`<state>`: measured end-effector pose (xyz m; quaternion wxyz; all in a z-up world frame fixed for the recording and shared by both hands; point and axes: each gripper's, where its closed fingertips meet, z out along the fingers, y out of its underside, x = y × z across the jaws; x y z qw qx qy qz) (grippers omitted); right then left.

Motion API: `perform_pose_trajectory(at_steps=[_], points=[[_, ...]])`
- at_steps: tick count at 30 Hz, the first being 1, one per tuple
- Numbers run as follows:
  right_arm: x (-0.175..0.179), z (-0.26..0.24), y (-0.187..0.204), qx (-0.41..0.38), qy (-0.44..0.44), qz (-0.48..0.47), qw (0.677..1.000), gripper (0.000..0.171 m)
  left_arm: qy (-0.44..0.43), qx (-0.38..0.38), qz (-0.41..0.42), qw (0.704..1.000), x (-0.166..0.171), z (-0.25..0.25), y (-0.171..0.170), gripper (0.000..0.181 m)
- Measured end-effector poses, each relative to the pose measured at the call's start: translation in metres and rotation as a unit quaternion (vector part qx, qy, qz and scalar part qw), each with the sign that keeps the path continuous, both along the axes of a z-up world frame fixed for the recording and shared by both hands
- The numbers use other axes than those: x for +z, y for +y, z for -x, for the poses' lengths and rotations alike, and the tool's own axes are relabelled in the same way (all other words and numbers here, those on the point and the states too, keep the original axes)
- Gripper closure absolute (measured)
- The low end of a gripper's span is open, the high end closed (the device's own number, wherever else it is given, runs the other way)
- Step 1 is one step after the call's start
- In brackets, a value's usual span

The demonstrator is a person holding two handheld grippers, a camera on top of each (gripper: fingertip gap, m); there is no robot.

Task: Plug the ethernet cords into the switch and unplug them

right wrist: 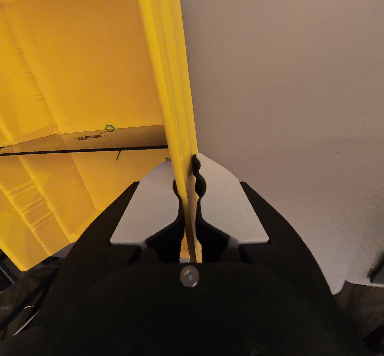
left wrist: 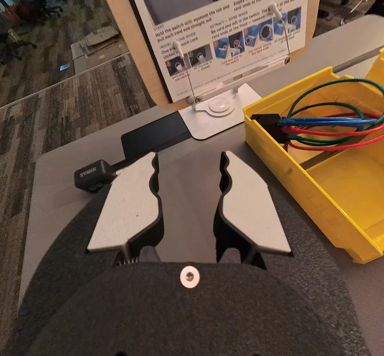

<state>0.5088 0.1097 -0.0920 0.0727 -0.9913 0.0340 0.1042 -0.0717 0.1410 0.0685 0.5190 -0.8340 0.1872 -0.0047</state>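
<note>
While clamped on the yellow bin's wall point(right wrist: 178, 96), right claw point(right wrist: 188, 167); left claw point(left wrist: 189, 157) agape, empty, perhaps above the table point(left wrist: 187, 179).

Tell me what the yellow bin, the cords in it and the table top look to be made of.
Yellow bin: hard moulded plastic, slightly glossy, with thin walls and ribbed sides; the right tongs are shut on its wall.
Cords: blue, red and green, probably braided or textured jackets, since their surface looks finely patterned.
Table top: smooth matte grey, likely laminate; uncertain.
</note>
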Motion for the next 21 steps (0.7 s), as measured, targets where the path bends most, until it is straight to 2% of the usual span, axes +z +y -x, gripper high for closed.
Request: perform_pose_trajectory(at_steps=[5, 7, 11, 18, 21], points=[[-0.036, 0.003, 0.014, -0.019, 0.013, 0.005, 1.0, 0.166, 0.021, -0.056, 0.059, 0.996, -0.04, -0.039, 0.004, 0.116], [-0.033, 0.005, 0.017, -0.025, 0.042, 0.008, 0.999, 0.161, 0.013, -0.106, 0.091, 0.99, -0.055, -0.065, -0.003, 0.114], [-0.031, -0.008, 0.02, -0.044, 0.03, -0.005, 0.999, 0.161, -0.032, -0.186, 0.126, 0.974, -0.073, -0.116, -0.02, 0.112], [-0.029, -0.006, 0.017, -0.051, 0.095, -0.018, 0.994, 0.155, -0.098, -0.178, 0.211, 0.956, -0.098, -0.151, -0.033, 0.113], [-0.024, -0.005, 0.016, -0.031, 0.083, -0.026, 0.996, 0.156, -0.05, -0.156, 0.266, 0.95, -0.113, -0.157, -0.036, 0.111]])
